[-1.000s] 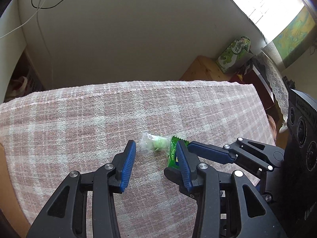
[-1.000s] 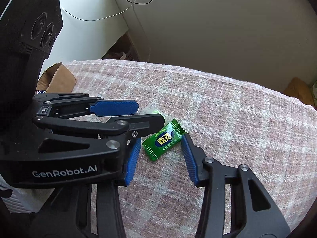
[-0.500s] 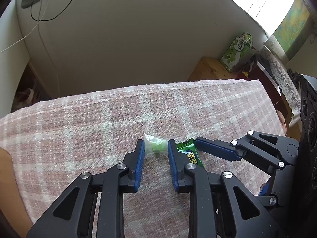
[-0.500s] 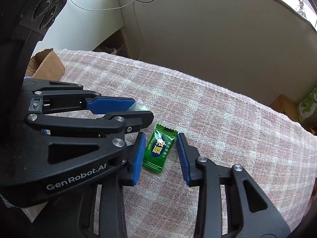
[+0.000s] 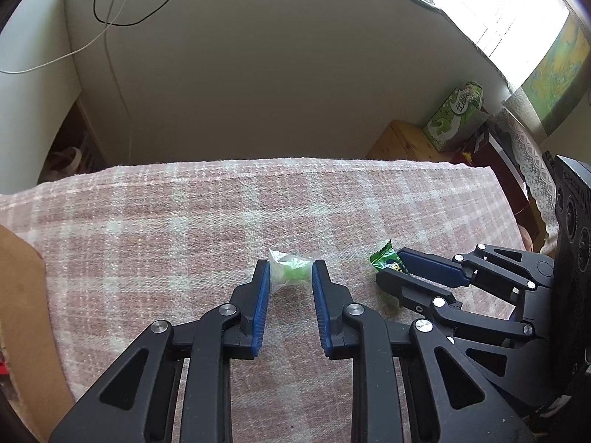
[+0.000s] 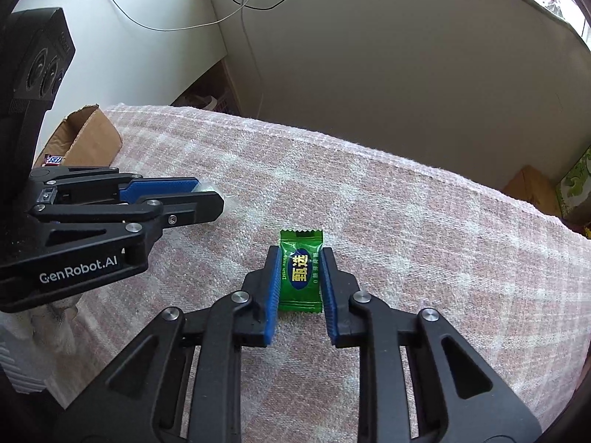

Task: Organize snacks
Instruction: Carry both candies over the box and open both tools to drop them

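Note:
My left gripper [image 5: 289, 271] is shut on a clear-wrapped green candy [image 5: 290, 270], held just above the pink plaid cloth [image 5: 184, 221]. My right gripper [image 6: 298, 254] is shut on a green candy packet [image 6: 300, 271] with a blue oval label, also just above the cloth. The right gripper shows in the left wrist view [image 5: 391, 271] with the packet's end [image 5: 382, 258] sticking out. The left gripper shows in the right wrist view [image 6: 207, 195], and only a bit of clear wrapper [image 6: 218, 193] pokes out past it.
An open cardboard box [image 6: 88, 136] stands at the cloth's left end, with a snack bar [image 6: 53, 160] inside; its flap also shows in the left wrist view [image 5: 22, 295]. A green tissue box [image 5: 456, 118] sits on a wooden cabinet [image 5: 402, 144] beyond the table. Cables [image 6: 243, 7] hang on the wall.
Both grippers have closed from open onto their candies. They have moved apart, the left candy to the left and the green packet to the right.

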A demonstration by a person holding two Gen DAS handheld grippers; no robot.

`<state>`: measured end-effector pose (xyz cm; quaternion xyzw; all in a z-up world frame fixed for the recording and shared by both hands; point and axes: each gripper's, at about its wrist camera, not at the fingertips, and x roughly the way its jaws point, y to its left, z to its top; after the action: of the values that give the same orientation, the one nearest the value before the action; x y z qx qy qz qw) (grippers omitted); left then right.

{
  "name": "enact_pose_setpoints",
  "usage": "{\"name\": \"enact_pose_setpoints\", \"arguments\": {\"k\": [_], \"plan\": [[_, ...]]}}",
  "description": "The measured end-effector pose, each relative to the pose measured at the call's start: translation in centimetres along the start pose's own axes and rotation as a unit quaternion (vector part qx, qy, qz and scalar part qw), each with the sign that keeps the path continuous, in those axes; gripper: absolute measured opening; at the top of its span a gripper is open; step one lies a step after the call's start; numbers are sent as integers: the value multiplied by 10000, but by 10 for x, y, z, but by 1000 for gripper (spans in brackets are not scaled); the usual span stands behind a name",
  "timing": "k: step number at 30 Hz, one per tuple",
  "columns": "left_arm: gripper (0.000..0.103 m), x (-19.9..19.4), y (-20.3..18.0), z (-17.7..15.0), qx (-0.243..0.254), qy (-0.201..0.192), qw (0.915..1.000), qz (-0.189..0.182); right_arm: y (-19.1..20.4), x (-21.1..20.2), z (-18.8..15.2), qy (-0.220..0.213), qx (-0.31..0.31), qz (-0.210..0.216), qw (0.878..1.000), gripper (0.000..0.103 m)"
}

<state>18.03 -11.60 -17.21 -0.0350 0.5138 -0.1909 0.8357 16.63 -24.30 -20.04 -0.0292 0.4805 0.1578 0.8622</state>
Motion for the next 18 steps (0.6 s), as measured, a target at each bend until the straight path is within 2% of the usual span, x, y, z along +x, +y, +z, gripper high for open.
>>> {"name": "enact_pose_setpoints", "arguments": {"k": [10, 18], "plan": [[21, -48, 11, -6, -213, -304, 9993, 82, 10, -41, 7, -261, 7, 139, 9996, 21], [21, -95, 35, -19, -446, -588, 9968, 312, 48, -64, 25, -455, -248, 367, 9980, 21]]}}
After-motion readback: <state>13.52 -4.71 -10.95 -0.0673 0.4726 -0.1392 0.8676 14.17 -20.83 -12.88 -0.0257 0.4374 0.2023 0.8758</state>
